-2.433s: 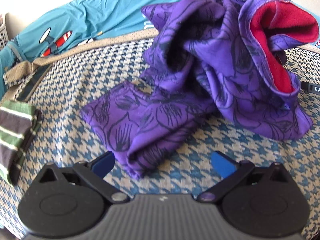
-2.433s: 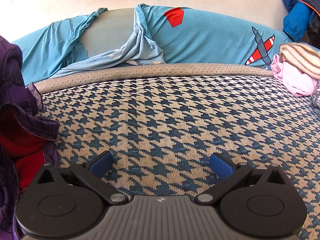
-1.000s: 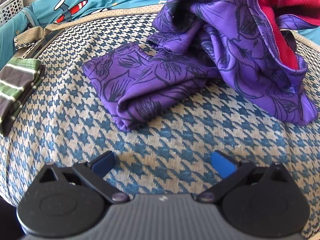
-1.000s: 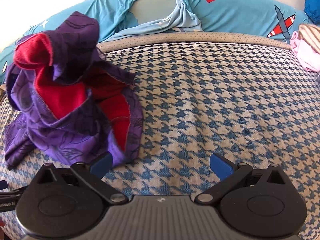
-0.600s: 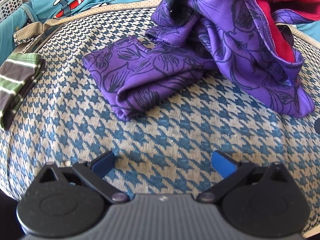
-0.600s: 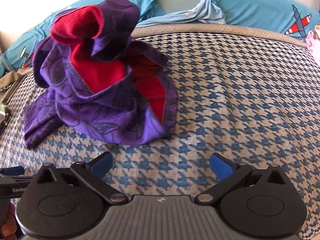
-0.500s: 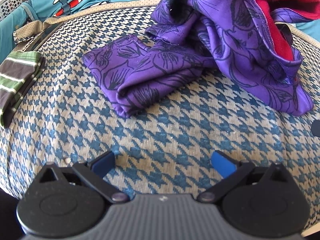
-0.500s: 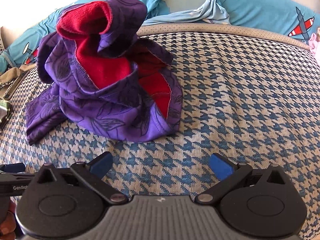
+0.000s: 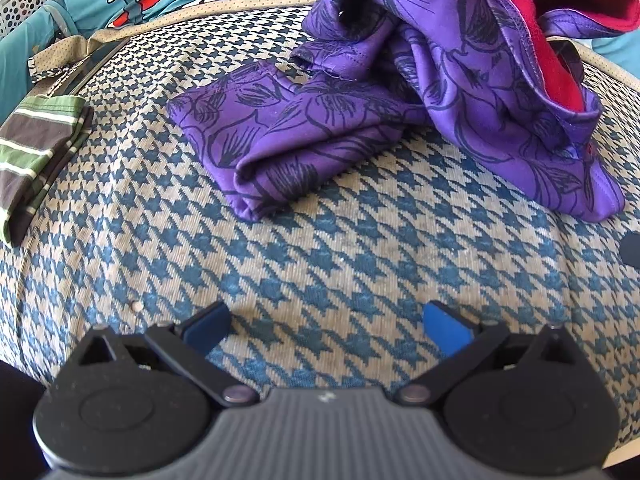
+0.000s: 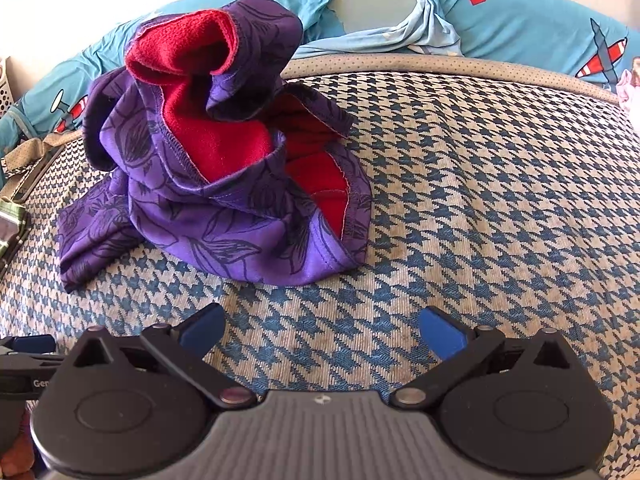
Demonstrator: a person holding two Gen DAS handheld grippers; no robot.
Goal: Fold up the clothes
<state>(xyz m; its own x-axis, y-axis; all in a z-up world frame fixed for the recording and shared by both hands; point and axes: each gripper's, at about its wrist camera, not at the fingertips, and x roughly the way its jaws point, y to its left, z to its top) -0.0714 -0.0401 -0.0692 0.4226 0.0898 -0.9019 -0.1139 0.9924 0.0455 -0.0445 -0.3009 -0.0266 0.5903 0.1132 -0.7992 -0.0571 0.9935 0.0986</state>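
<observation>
A purple garment [image 9: 420, 92] with dark flower drawings and a red inside lay in a messy heap on the bed cover [image 9: 360, 248], which had a blue and cream checked pattern. It was not folded. One long purple part of it lay flat on the cover and stuck out from the heap toward a striped green and brown cloth [image 9: 36, 152], which sat apart from the garment at the edge of the cover. The top of the heap stood up and curled open, so the red inside showed.

The left gripper [image 9: 326, 322] was held over the bare cover, near the garment but not touching it. Its two blue fingers [image 9: 206, 326] were spread wide and had nothing between them.

The right gripper [image 10: 322, 328] was also near the garment [image 10: 224, 168], just in front of the heap's lower edge, and apart from it. Its blue fingers [image 10: 440, 336] were spread wide too, and they held nothing.

Behind the garment, past a tan dotted border [image 10: 440, 66], lay a light blue sheet [image 10: 532, 20] with red and white planes on it. A white basket [image 9: 20, 4] with holes stood far behind the striped cloth, in the corner.
</observation>
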